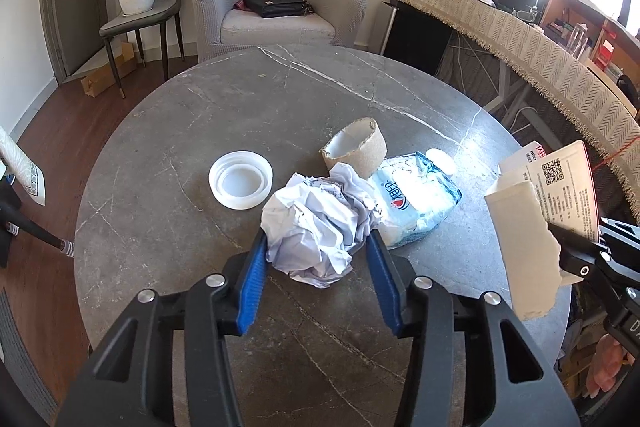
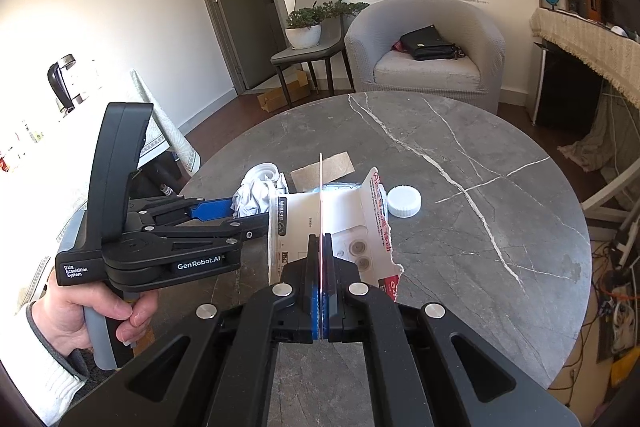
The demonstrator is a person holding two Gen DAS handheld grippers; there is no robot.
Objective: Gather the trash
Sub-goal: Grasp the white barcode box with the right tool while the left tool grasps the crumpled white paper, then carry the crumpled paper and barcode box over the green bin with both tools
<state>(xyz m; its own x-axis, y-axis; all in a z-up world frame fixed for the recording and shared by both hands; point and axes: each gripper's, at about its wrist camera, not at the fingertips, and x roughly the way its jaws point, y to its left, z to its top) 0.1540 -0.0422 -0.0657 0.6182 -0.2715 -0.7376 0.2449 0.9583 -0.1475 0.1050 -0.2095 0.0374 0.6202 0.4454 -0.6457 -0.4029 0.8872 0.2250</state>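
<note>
- The round grey marble bench [image 1: 224,115] is carrying all the trash; its near edge is being cut off by both grippers in each wrist view.
- The left gripper [image 1: 316,251] is sitting low over the bench, jaws released, with the 2 blue pads flanking the crumpled paper [image 1: 316,223]; whether they are touching it is hard to tell.
- The right gripper [image 2: 320,291] is holding the torn carton [image 2: 316,227] off the bench, jaws clenched on its thin wall.
- The carton is hiding most of the blue tissue pack [image 1: 416,199] in the right wrist view.
- The cardboard ring [image 1: 356,147] is lying just behind the paper.
- The white lid [image 1: 241,179] is lying left of the paper.
- The small white cap [image 2: 404,201] is lying just right of the carton.
</note>
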